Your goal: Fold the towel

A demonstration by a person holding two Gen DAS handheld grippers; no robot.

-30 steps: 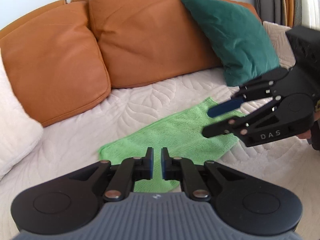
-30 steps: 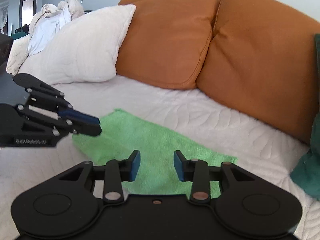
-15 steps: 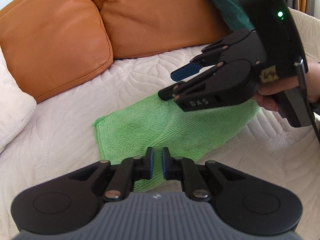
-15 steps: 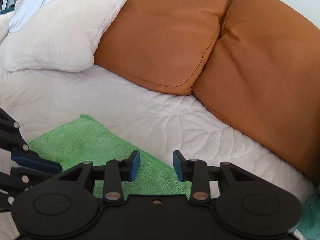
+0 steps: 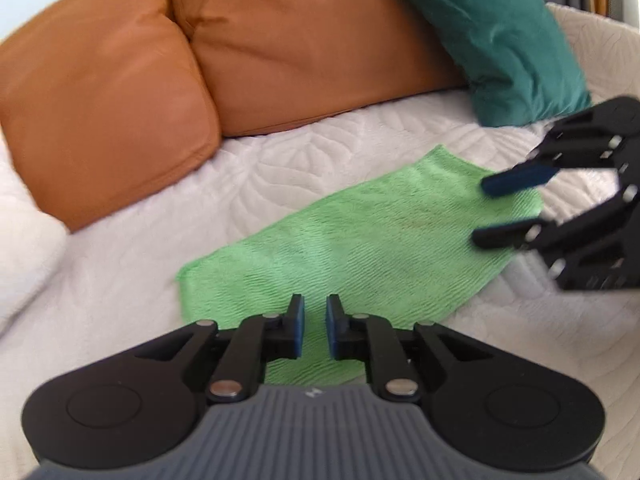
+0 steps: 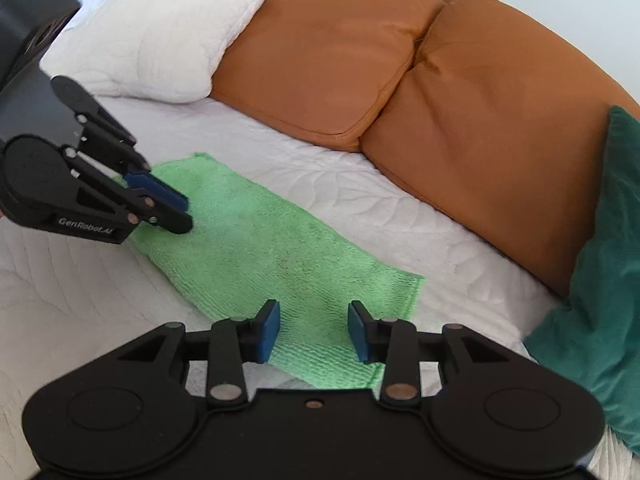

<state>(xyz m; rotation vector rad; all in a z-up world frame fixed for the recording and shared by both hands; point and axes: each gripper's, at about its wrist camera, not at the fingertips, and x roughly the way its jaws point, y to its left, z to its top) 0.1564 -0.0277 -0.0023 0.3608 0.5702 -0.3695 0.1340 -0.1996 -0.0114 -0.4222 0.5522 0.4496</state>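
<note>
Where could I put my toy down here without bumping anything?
The white quilted cover is bare in front of the green towel, and in a strip between the towel and the orange cushions. It is crowded over the towel, where the left gripper and right gripper are.

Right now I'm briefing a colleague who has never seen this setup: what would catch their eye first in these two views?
The bright green towel stands out first, lying flat on the white quilted cover. Behind it sit two big orange cushions, with a dark green pillow at one end and a white pillow at the other. The left gripper and the right gripper hover over opposite ends of the towel, jaws empty.
</note>
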